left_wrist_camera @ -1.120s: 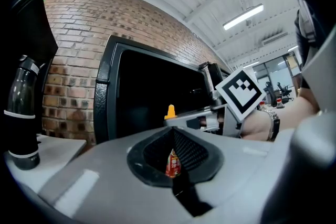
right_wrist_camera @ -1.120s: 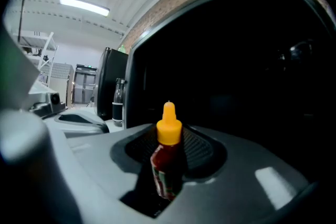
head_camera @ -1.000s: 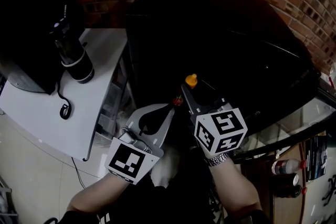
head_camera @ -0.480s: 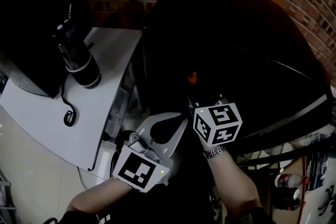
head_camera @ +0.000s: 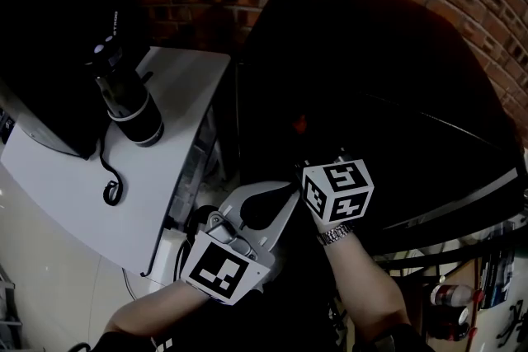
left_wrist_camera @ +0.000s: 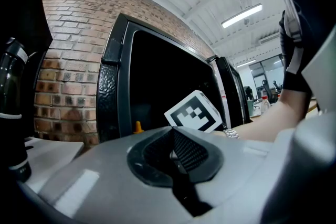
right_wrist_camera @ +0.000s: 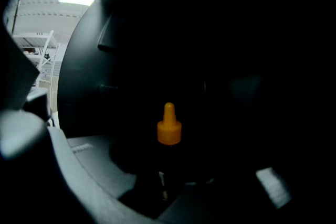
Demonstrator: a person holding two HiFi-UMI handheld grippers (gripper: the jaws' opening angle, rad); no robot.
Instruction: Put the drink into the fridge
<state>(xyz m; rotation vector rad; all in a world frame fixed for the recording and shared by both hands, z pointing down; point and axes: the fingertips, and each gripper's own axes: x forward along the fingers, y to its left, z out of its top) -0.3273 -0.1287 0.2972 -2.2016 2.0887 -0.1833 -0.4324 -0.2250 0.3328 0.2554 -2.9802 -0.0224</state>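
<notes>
From my head, the drink [head_camera: 299, 125] stands upright with its orange cap on top, pinched in my right tool [head_camera: 304, 157]. The black fridge [head_camera: 371, 53] lies straight ahead of it. My left tool [head_camera: 279, 198] hangs just beside it, lower left, so the right hand is the nearer one. A black flask [head_camera: 128, 99] stands on the white tabletop [head_camera: 74, 169], well off to the left (not in the path).

In the left gripper view, its jaws are pressed together on nothing, and the cap shows against the fridge's dark front.

In the right gripper view, the jaws clamp the dark bottle's body. Beyond is blackness, so I cannot tell where a shelf lies.
</notes>
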